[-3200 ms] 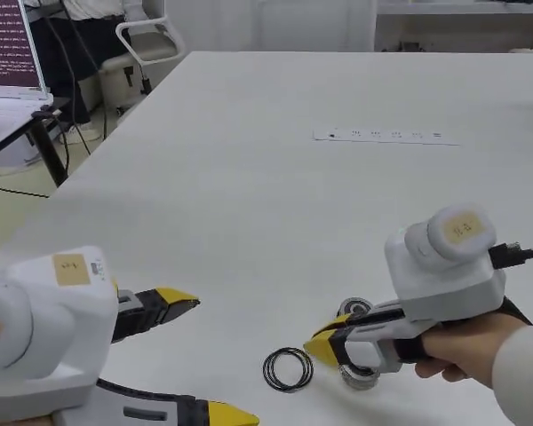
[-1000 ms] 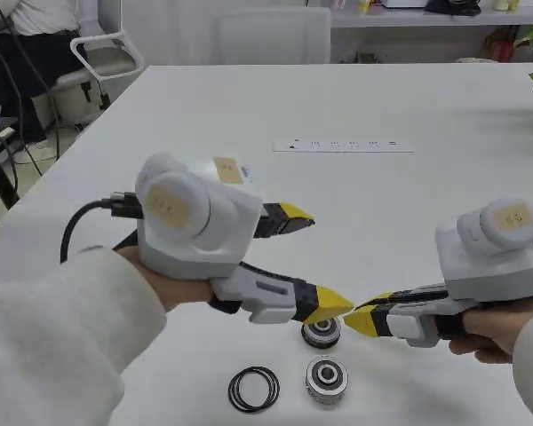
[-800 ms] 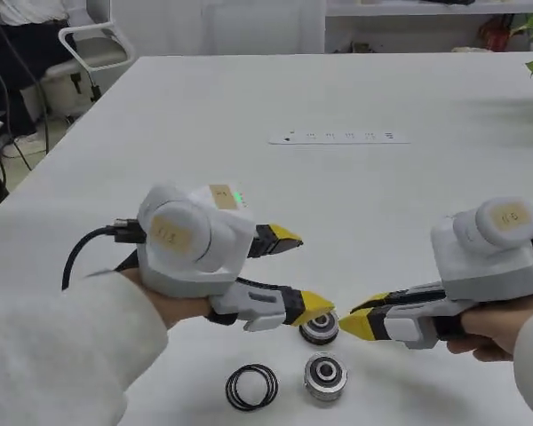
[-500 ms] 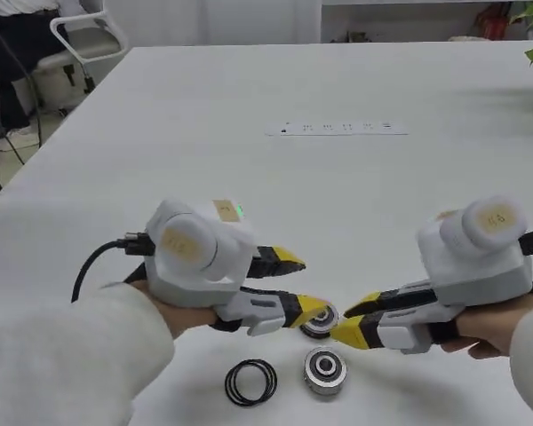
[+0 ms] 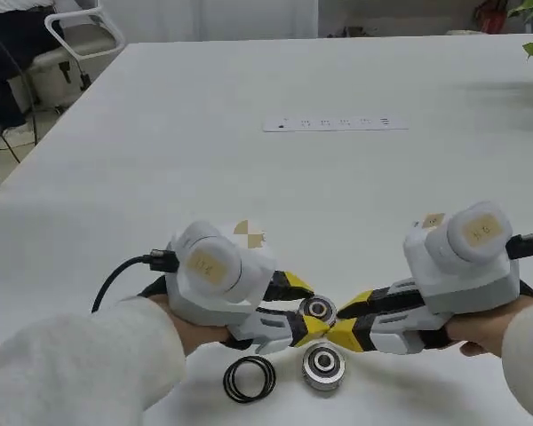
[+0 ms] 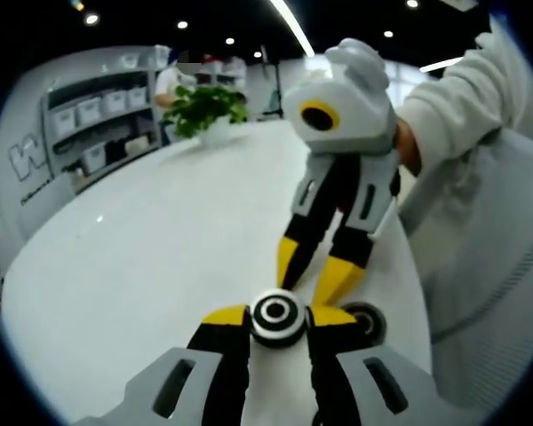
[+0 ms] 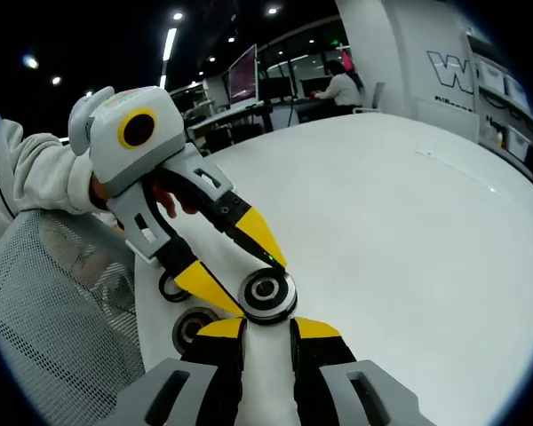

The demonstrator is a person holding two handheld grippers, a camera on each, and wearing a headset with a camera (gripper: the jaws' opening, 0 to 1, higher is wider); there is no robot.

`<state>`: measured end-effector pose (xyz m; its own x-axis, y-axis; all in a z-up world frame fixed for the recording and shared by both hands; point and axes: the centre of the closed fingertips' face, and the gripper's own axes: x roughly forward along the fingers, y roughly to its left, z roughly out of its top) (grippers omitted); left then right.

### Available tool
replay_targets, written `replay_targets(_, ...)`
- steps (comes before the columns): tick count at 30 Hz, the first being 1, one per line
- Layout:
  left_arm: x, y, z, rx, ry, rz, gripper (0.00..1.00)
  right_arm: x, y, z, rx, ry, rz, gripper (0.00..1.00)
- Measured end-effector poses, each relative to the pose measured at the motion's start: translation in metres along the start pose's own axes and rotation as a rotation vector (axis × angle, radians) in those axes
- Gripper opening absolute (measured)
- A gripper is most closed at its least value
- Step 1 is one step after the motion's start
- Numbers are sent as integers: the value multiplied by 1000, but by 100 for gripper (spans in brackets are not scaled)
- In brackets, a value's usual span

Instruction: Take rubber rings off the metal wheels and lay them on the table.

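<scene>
**Ring pull-off: wheel clamped L, R tips at the rim**

One metal wheel [image 5: 318, 309] is clamped between the jaws of the left gripper [image 6: 279, 318]. Whether it is clear of the desk [image 5: 249, 151] can't be told. The right gripper [image 7: 266, 330] is set tip-to-tip opposite, jaws parted a little and empty, just beside the wheel. A 2nd wheel [image 5: 322, 366] stands nearby on the desk, w/ loose rubber rings [image 5: 250, 380] laid beside it. Prob. next, one R jaw tip should be hooked under the ring's edge, not the metal, and the ring peeled sideways. The L clamp should be firm & square so the wheel isn't twisted out.
</scene>
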<state>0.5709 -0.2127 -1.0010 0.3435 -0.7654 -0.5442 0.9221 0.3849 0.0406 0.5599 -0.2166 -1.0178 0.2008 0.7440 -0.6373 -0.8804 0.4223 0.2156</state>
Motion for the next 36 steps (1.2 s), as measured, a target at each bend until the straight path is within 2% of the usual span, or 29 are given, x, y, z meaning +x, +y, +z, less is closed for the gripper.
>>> replay_targets(3, 0, 0, 0, -18, -7, -2, 25, 0, 0, 0, -1, 0, -1, 17)
replay_targets(6, 0, -3, 1, -38, -10, -25, 20, -1, 0, -1, -5, 2, -1, 17)
replay_targets(24, 1, 1, 1, -82, -18, -14, 19, 1, -1, -1, -31, 2, -5, 15)
replay_targets(27, 0, 5, 0, -95, -15, 3, 14, 1, -1, 0, -35, 0, -5, 14)
replay_targets(30, 0, 3, 0, -73, -13, -3, 14, 1, -2, 0, -35, 0, -7, 15)
replay_targets(36, 0, 3, 0, -69, -15, -2, 14, 3, -1, 2, -29, -19, -5, 18)
